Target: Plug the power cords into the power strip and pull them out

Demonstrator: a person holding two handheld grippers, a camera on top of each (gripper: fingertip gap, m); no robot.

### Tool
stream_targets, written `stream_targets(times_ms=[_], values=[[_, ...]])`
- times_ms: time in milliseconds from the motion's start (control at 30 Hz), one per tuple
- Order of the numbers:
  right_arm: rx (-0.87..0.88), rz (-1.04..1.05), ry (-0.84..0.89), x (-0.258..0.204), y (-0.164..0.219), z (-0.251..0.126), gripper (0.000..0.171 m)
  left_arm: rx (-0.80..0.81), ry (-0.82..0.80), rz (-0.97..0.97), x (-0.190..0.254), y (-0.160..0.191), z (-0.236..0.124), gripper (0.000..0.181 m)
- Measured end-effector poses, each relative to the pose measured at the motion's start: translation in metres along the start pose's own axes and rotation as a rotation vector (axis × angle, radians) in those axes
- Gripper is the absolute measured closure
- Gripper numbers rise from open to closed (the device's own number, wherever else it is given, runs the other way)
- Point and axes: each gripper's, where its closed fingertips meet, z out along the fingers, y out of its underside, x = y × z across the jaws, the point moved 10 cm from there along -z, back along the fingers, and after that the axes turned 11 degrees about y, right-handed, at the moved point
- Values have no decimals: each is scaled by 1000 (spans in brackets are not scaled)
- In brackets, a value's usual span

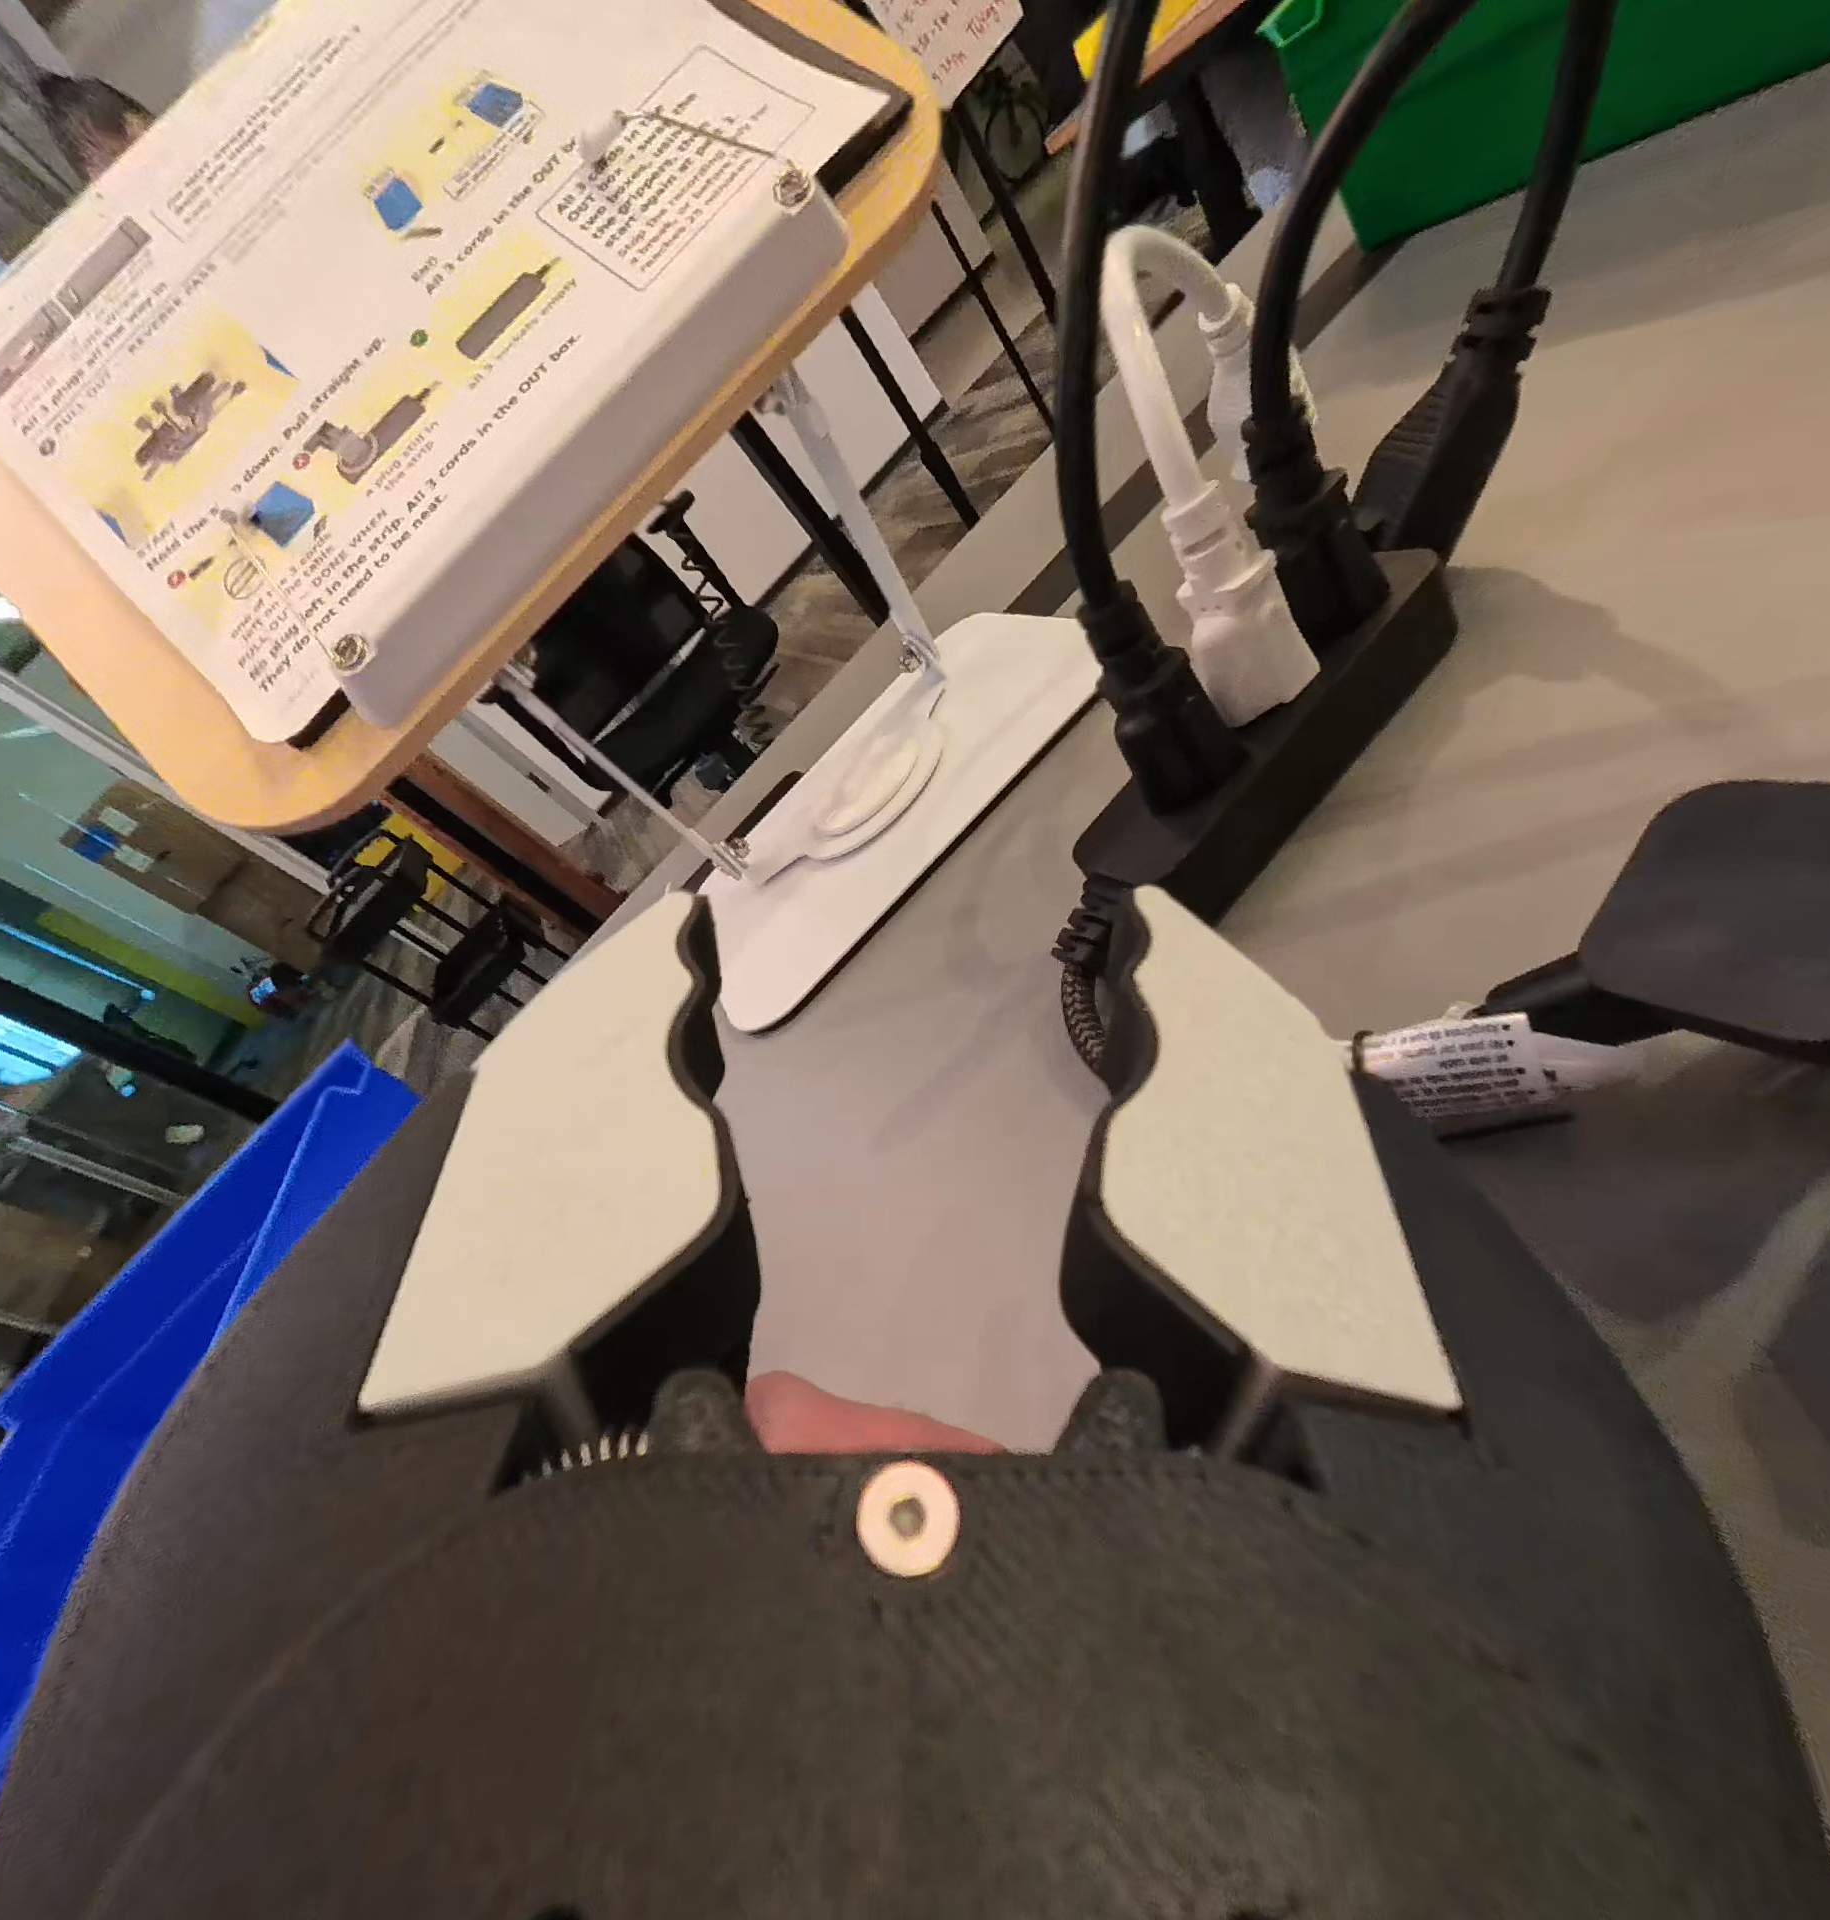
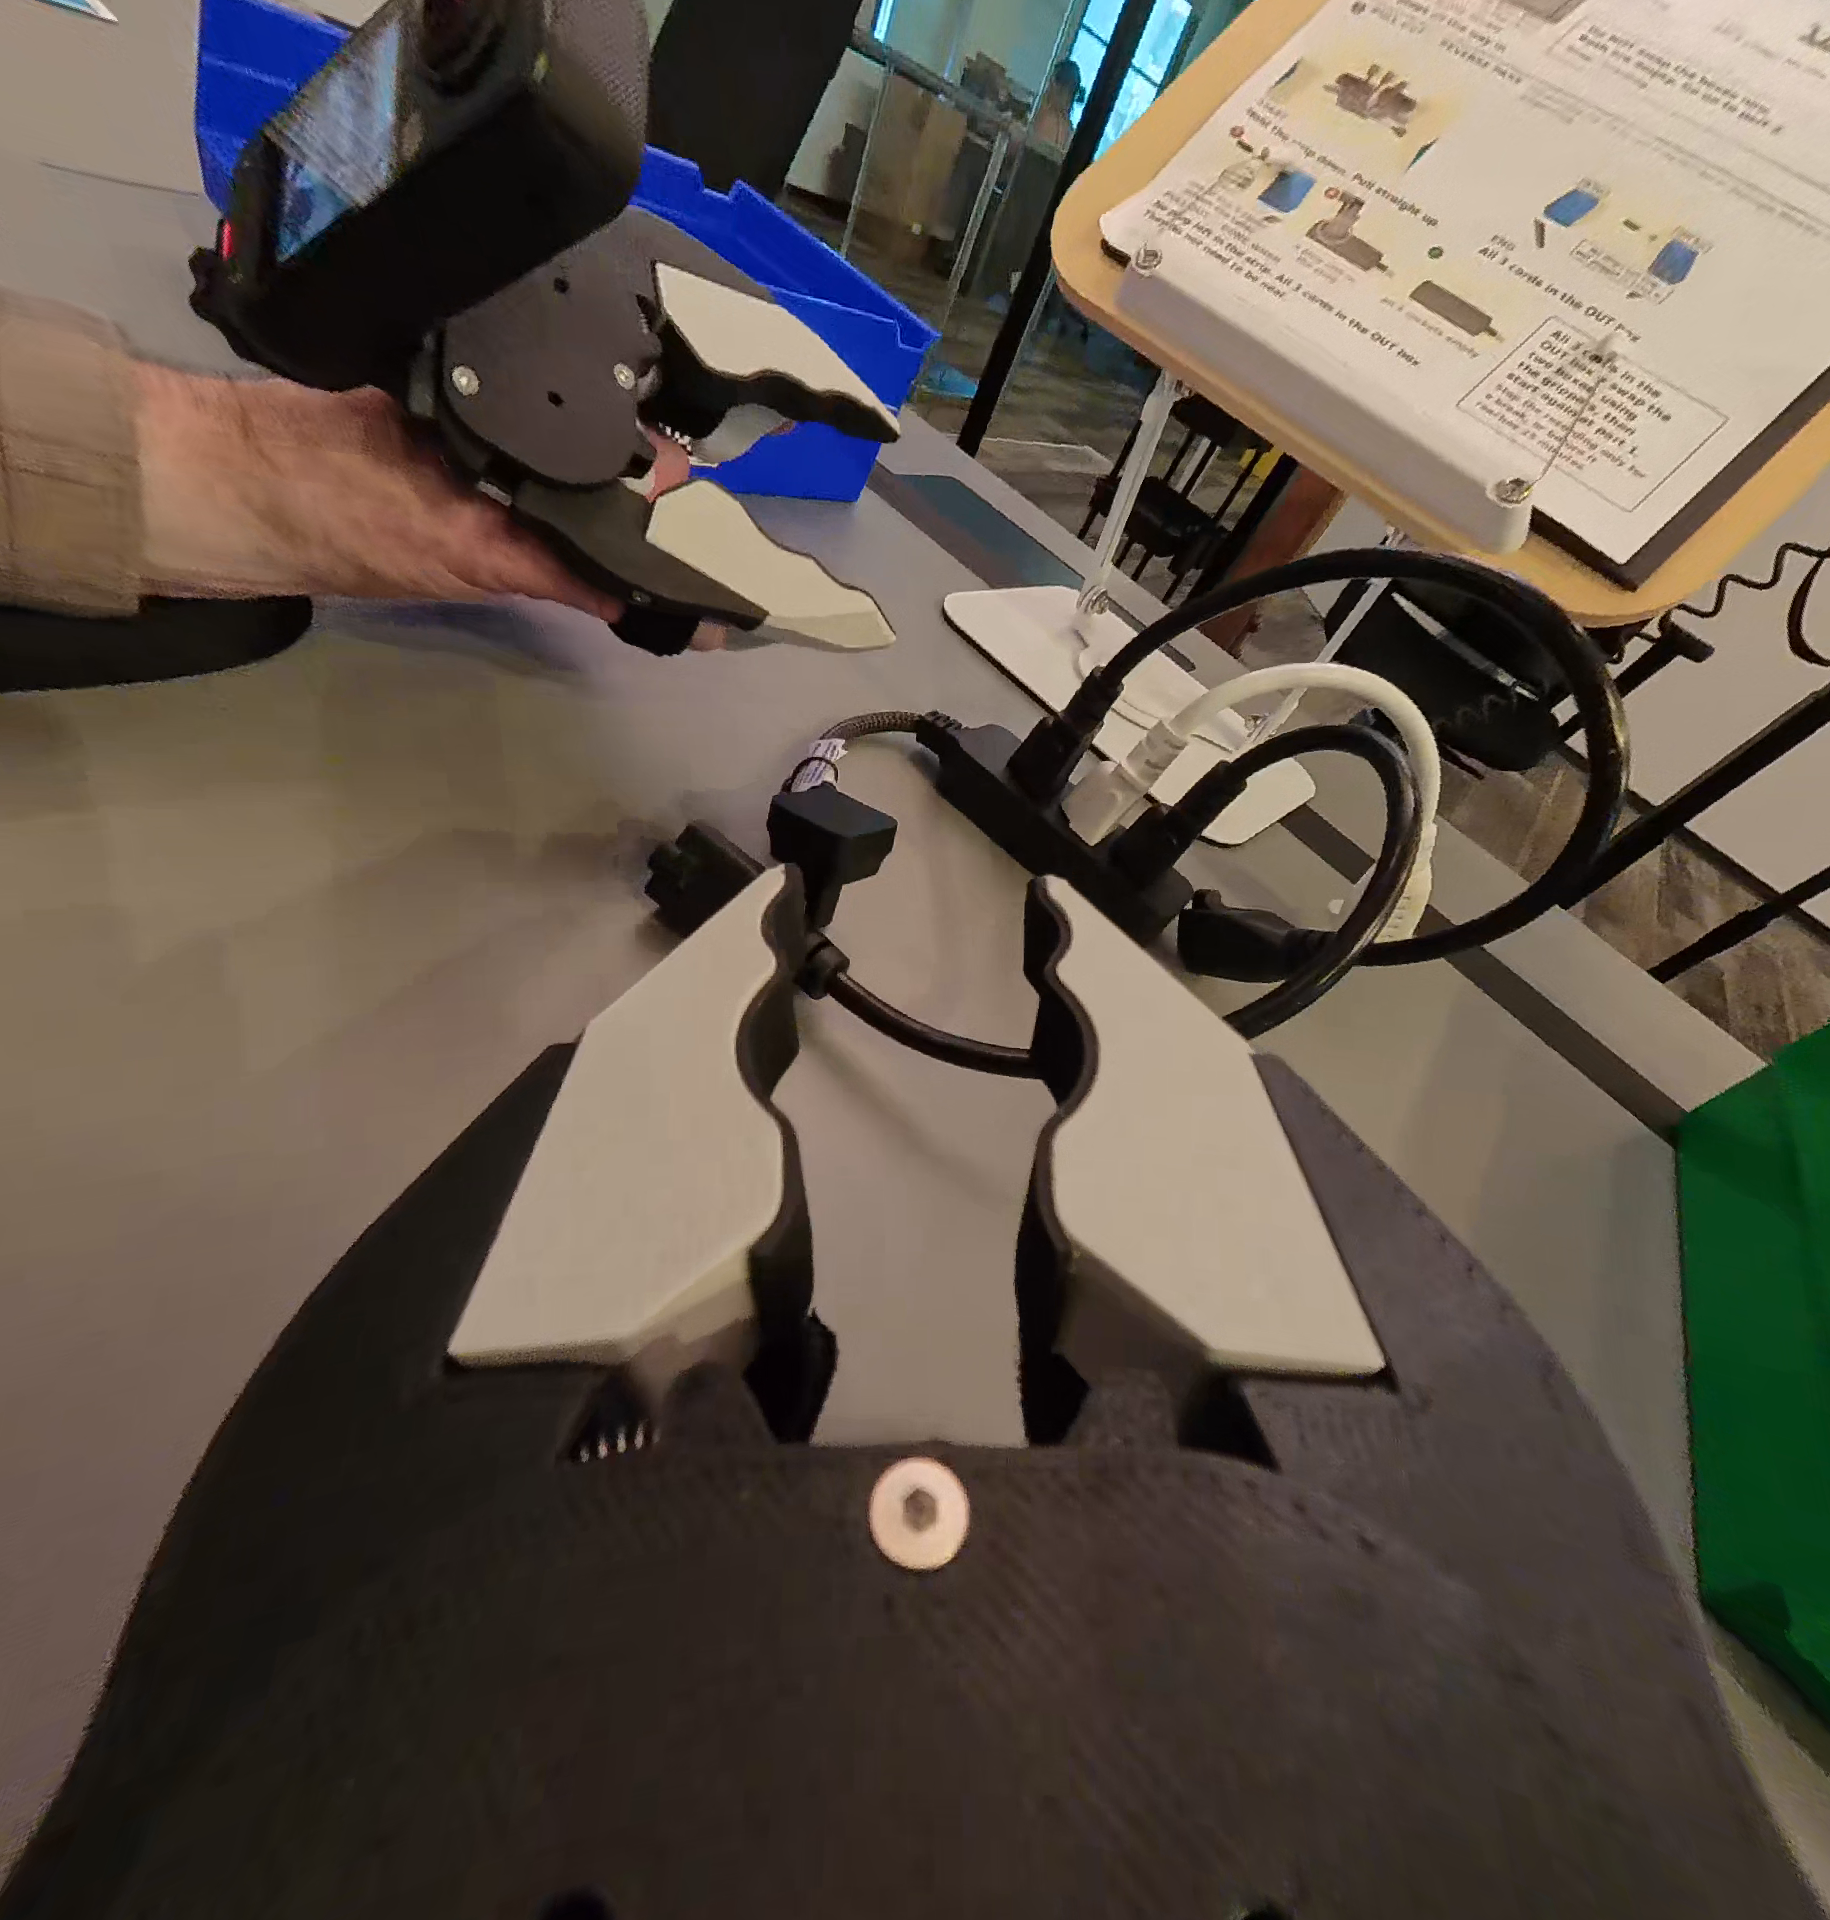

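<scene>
The black power strip (image 1: 1295, 717) lies on the grey table (image 1: 1617, 623), and I use it as my landmark. Three cords stand plugged into it: a black plug (image 1: 1165, 717) at the near end, a white plug (image 1: 1249, 634) beside that, another black plug (image 1: 1306, 520) beyond. My left gripper (image 1: 916, 914) hangs short of the strip's near end, fingers apart and empty. My right gripper (image 2: 911, 894) is also spread, holding nothing, just short of the strip. The strip's own flat plug (image 2: 833, 831) lies by the left fingertip.
</scene>
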Motion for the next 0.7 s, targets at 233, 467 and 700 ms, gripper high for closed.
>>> stream_targets(times_ms=[233,467,700], values=[[55,104,-56,-1,-16,-5,127,-45,34,1,2,8,9,112],[67,12,-33,-20,-23,-41,123,-44,85,94,8,-5,-2,110],[52,12,59,-19,-25,-47,112,-45,21,-10,-6,4,-10,111]])
